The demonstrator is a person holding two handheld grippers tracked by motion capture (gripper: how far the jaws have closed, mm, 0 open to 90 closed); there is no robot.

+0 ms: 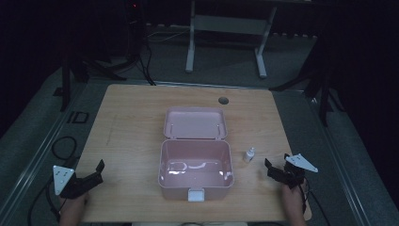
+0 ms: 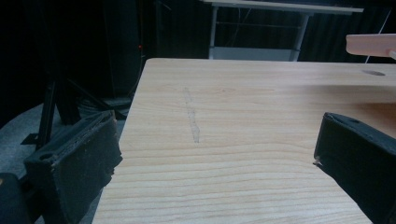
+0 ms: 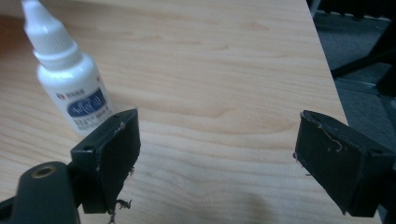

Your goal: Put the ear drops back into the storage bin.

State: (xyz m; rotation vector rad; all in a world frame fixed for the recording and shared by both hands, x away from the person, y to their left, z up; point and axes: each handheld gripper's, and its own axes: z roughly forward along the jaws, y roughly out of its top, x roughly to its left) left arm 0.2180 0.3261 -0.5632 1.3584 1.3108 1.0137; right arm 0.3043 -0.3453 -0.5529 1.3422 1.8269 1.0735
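Note:
A pink plastic box (image 1: 195,186) stands open in the middle of the wooden table (image 1: 131,122), its lid (image 1: 195,123) folded back. A small white dropper bottle (image 1: 249,154) with a blue label stands upright just right of the box; in the right gripper view the bottle (image 3: 70,79) rises beyond the left jaw. My right gripper (image 1: 277,165) is open near the table's right front, a little right of the bottle, with bare wood between its jaws (image 3: 215,144). My left gripper (image 1: 97,170) is open at the left front, jaws wide over bare table (image 2: 215,154).
A round cable hole (image 1: 223,100) sits in the table behind the lid. A white-legged table frame (image 1: 226,37) stands on the dark floor beyond. Cables lie on the floor at the left (image 1: 63,146).

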